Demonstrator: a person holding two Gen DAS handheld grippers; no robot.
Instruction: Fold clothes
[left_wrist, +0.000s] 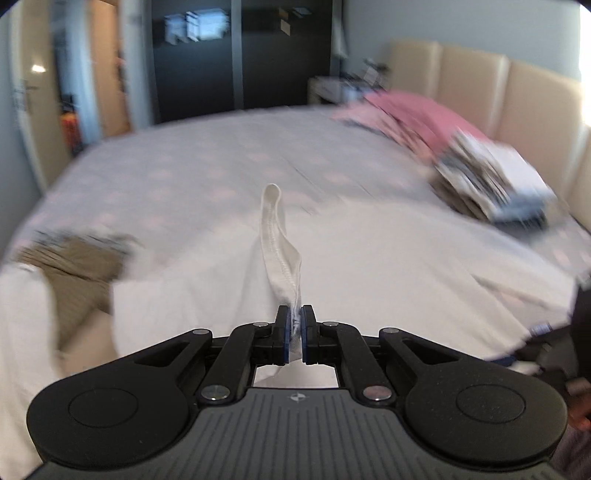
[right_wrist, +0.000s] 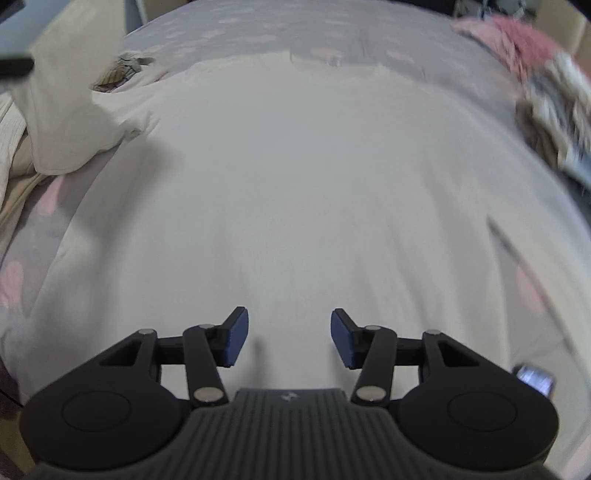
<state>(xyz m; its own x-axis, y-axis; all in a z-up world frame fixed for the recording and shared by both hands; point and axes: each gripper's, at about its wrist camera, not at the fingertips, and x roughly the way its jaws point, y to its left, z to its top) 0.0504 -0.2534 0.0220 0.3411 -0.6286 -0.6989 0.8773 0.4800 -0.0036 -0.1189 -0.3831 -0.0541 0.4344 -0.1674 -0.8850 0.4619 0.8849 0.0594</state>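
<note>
A white garment (left_wrist: 369, 258) lies spread across the bed. My left gripper (left_wrist: 294, 314) is shut on its hemmed edge (left_wrist: 275, 229), and a narrow stitched strip of cloth rises from between the pads. In the right wrist view the same white garment (right_wrist: 295, 184) fills the middle, flat and smooth. My right gripper (right_wrist: 290, 325) hovers just above it, open, with nothing between its blue pads (right_wrist: 236, 339). At the left of that view a corner of the white cloth (right_wrist: 62, 110) stands lifted off the bed.
A stack of folded clothes (left_wrist: 491, 177) and pink laundry (left_wrist: 406, 110) sit by the padded headboard (left_wrist: 472, 74) at the right. A tan garment (left_wrist: 70, 258) lies at the left. The bedsheet (left_wrist: 184, 166) has pale pink spots. A small shiny object (right_wrist: 535, 380) lies near the right gripper.
</note>
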